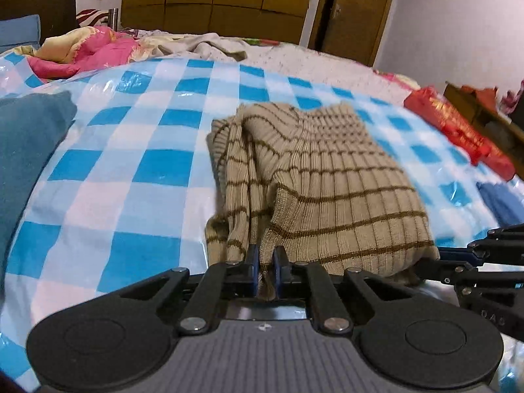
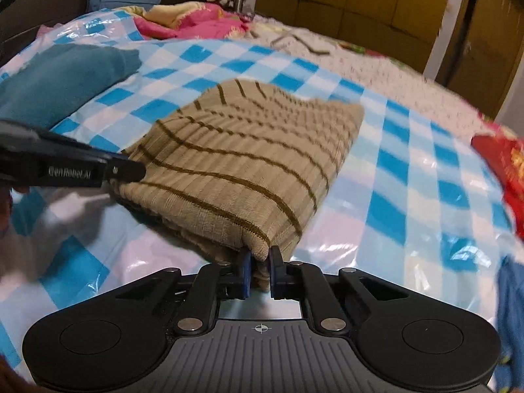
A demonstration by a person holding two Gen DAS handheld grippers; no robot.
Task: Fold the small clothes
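So both grippers are pinching the sweater's [image 1: 327, 177] near edge: left gripper [image 1: 265, 262] and right gripper [image 2: 260, 263] at its corners. Soft, floppy knit on the checkered sheet [image 1: 137, 150], grab hems, teal cloth [image 2: 62, 78] beyond.

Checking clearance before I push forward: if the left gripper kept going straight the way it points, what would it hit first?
The left gripper is already shut on the near edge of the folded tan striped sweater, so it would push into that sweater, then probably the blue checked sheet beneath.
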